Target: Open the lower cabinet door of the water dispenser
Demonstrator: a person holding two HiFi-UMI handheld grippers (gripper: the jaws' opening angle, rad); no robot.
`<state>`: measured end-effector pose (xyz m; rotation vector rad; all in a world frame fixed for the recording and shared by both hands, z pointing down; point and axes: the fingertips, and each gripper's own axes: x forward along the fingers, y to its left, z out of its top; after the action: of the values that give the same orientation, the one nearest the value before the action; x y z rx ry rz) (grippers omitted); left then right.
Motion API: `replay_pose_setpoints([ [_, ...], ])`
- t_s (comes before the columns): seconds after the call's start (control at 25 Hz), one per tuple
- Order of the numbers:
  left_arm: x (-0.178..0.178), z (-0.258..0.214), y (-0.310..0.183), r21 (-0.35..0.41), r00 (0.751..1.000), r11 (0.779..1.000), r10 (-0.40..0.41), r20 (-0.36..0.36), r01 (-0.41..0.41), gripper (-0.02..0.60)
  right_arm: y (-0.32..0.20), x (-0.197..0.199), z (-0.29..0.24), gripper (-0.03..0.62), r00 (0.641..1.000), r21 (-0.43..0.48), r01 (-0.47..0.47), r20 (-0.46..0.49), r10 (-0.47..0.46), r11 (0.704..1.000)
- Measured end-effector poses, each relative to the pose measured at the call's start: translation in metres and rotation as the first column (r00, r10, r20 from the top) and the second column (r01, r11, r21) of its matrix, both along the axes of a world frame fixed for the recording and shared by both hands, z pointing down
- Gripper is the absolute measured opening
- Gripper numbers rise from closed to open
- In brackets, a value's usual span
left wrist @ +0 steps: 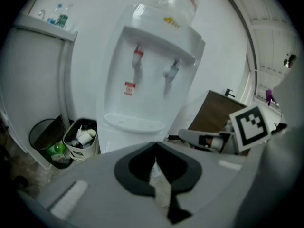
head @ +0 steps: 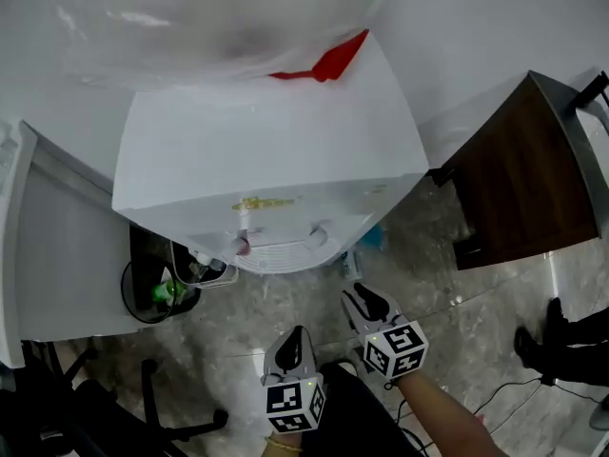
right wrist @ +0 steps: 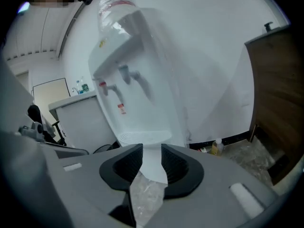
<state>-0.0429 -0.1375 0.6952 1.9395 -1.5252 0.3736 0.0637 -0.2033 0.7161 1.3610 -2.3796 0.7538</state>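
Note:
The white water dispenser [head: 266,150] stands in front of me with a bottle on top, a red and a grey tap, and a drip tray [head: 285,255]. In the left gripper view the dispenser [left wrist: 147,80] fills the middle; its lower front [left wrist: 121,139] under the tray is mostly hidden by the gripper body. My left gripper [head: 293,336] hangs low before the dispenser, its jaws meeting at the tips [left wrist: 155,145], nothing held. My right gripper [head: 364,300] is a little closer to the tray, to the right. Its jaws [right wrist: 151,151] stand apart, with the dispenser's lower body seen through the gap.
A black round bin [head: 152,293] and a small bin of rubbish [left wrist: 80,139] sit left of the dispenser, beside a grey cabinet [head: 57,255]. A dark wooden cabinet [head: 519,179] stands to the right. A small bottle [right wrist: 217,147] stands by the wall. Chair legs [head: 162,417] are at lower left.

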Motion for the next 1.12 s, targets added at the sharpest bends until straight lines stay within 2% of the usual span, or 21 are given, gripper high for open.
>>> replay_pose_setpoints([
  [0.08, 0.000, 0.038, -0.006, -0.004, 1.000, 1.000, 0.004, -0.005, -0.005, 0.006, -0.026, 0.002, 0.049, 0.154, 1.000, 0.016, 0.028, -0.012, -0.027, 0.999],
  [0.28, 0.005, 0.104, -0.015, -0.005, 0.999, 0.999, 0.048, -0.008, -0.049, 0.006, -0.073, 0.017, 0.135, 0.181, 0.992, 0.060, 0.086, -0.100, -0.080, 0.994],
  [0.44, 0.015, 0.127, -0.013, -0.013, 0.997, 0.998, 0.068, -0.022, -0.068, 0.006, -0.092, 0.017, 0.140, 0.232, 0.978, 0.112, 0.193, -0.103, -0.182, 0.975],
  [0.56, 0.018, 0.134, -0.012, -0.026, 0.998, 0.998, 0.058, -0.038, -0.059, 0.006, -0.096, 0.012, 0.137, 0.230, 0.949, 0.131, 0.295, -0.153, -0.275, 0.946],
  [0.64, 0.020, 0.138, -0.011, -0.034, 0.997, 0.998, 0.056, -0.047, -0.057, 0.006, -0.094, 0.009, 0.139, 0.195, 0.927, 0.125, 0.354, -0.179, -0.330, 0.927],
  [0.72, 0.023, 0.140, -0.013, -0.036, 0.997, 0.998, 0.058, -0.048, -0.060, 0.006, -0.094, 0.009, 0.139, 0.192, 0.913, 0.119, 0.385, -0.192, -0.360, 0.915],
  [0.92, 0.025, 0.139, -0.016, -0.030, 0.997, 0.998, 0.052, -0.049, -0.053, 0.006, -0.086, 0.011, 0.137, 0.153, 0.934, 0.114, 0.331, -0.184, -0.307, 0.937],
  [1.12, 0.020, 0.129, 0.001, -0.041, 0.998, 0.998, 0.034, -0.053, -0.036, 0.006, -0.029, 0.007, 0.135, 0.135, 0.951, 0.080, 0.288, -0.146, -0.274, 0.954],
])
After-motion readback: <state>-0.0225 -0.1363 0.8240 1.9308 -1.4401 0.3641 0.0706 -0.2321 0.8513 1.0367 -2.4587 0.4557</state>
